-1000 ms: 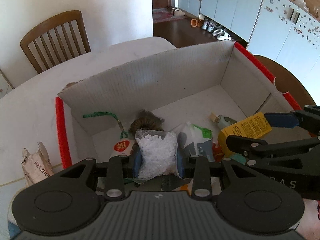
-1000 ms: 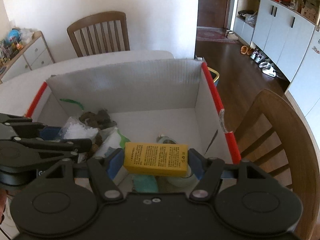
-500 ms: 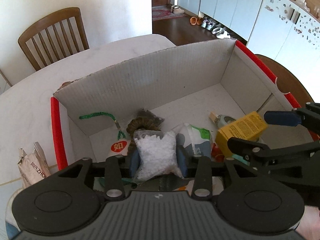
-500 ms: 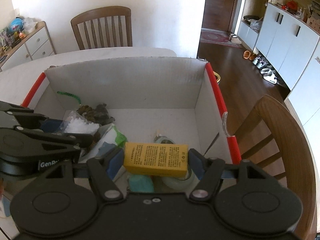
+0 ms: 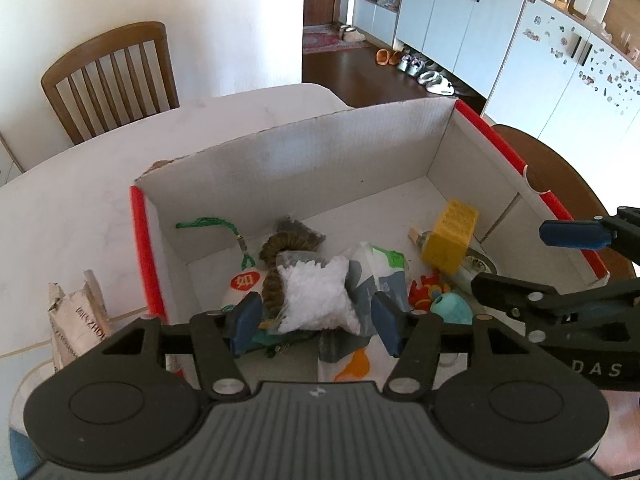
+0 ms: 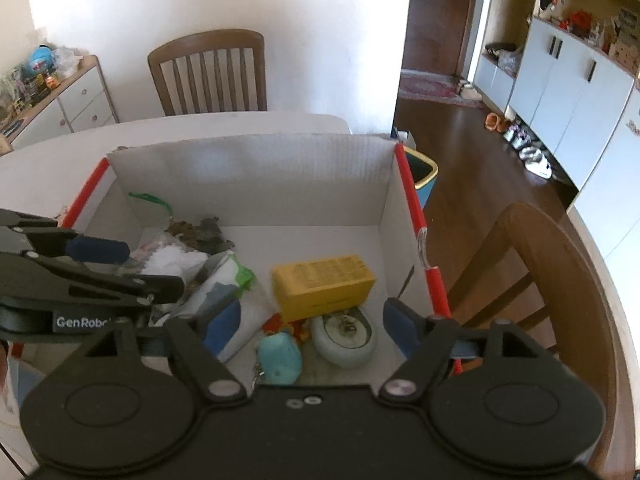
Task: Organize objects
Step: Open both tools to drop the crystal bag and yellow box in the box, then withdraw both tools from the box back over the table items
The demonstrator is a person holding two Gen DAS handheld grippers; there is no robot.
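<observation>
A cardboard box [image 5: 304, 160] with red edges stands on the white table [image 5: 80, 184]. A clear bag of white granules [image 5: 316, 296] lies on the pile inside it, between the spread pads of my left gripper [image 5: 316, 320]; the jaws are opening and neither pad touches the bag. A yellow carton [image 6: 324, 284] rests tilted on a round grey item [image 6: 346, 336] in the box [image 6: 248, 176], beyond my right gripper [image 6: 311, 326], whose jaws are opening with nothing held. Each gripper shows in the other's view: right gripper [image 5: 516, 258], left gripper [image 6: 144, 266].
The box also holds a green cord [image 5: 208, 224], a dark dried bundle [image 5: 288, 240], a white-green pouch [image 5: 380, 268] and a teal toy [image 6: 278, 354]. A paper bag [image 5: 76, 320] stands left of the box. Wooden chairs [image 5: 108, 80] [image 6: 552, 280] flank the table.
Both pairs of jaws have spread. The yellow carton left the right gripper and dropped into the box. The left pads came off the white bag. Both grippers drew back slightly.
</observation>
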